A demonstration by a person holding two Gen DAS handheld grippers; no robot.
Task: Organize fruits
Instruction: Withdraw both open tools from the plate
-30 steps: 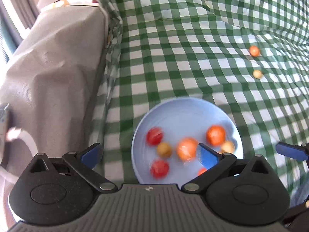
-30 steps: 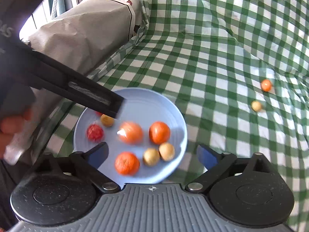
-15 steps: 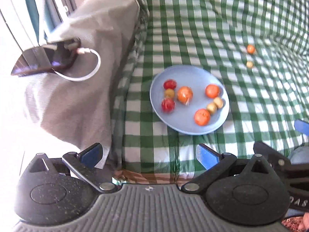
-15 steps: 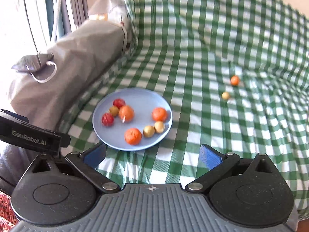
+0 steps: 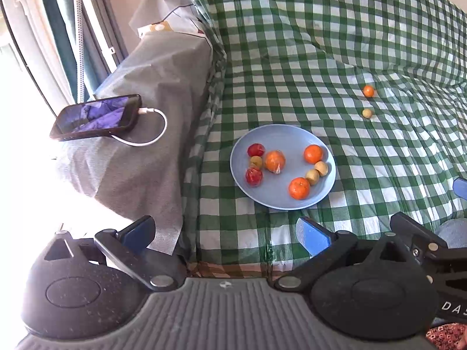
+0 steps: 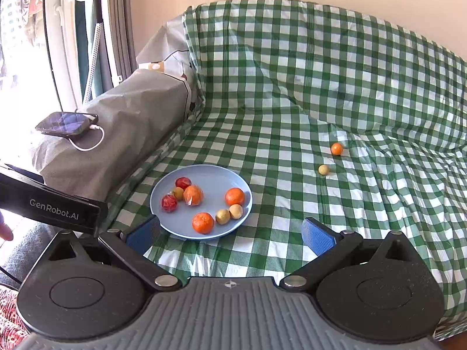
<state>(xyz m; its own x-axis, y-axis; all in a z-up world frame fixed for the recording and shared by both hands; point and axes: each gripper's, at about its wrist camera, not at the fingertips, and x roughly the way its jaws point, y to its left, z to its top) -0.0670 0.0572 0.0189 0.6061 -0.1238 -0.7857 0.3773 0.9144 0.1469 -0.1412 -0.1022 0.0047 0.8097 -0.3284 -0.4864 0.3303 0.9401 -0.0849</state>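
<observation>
A light blue plate (image 5: 280, 137) (image 6: 204, 172) lies on the green checked cloth near the sofa's left arm. It holds several fruits: oranges (image 5: 299, 188) (image 6: 202, 222), red plums (image 5: 254, 176) (image 6: 169, 203) and small yellow ones (image 5: 312, 176) (image 6: 222, 216). Farther back right on the cloth lie a loose small orange (image 5: 368, 90) (image 6: 336, 148) and a loose yellow fruit (image 5: 367, 113) (image 6: 323, 169). My left gripper (image 5: 226, 230) is open and empty, well short of the plate. My right gripper (image 6: 230, 233) is open and empty too, just before the plate's near rim.
A phone (image 5: 96, 116) (image 6: 65, 124) on a white charging cable rests on the grey-covered sofa arm (image 5: 146, 145) at the left. The sofa back (image 6: 321, 58) rises behind the seat. The other gripper's black body shows at the right edge (image 5: 432, 250) and left edge (image 6: 49, 207).
Both grippers have pulled back and up from close over the plate to a wider view of the sofa. The fruits on the plate have settled and stopped moving.
</observation>
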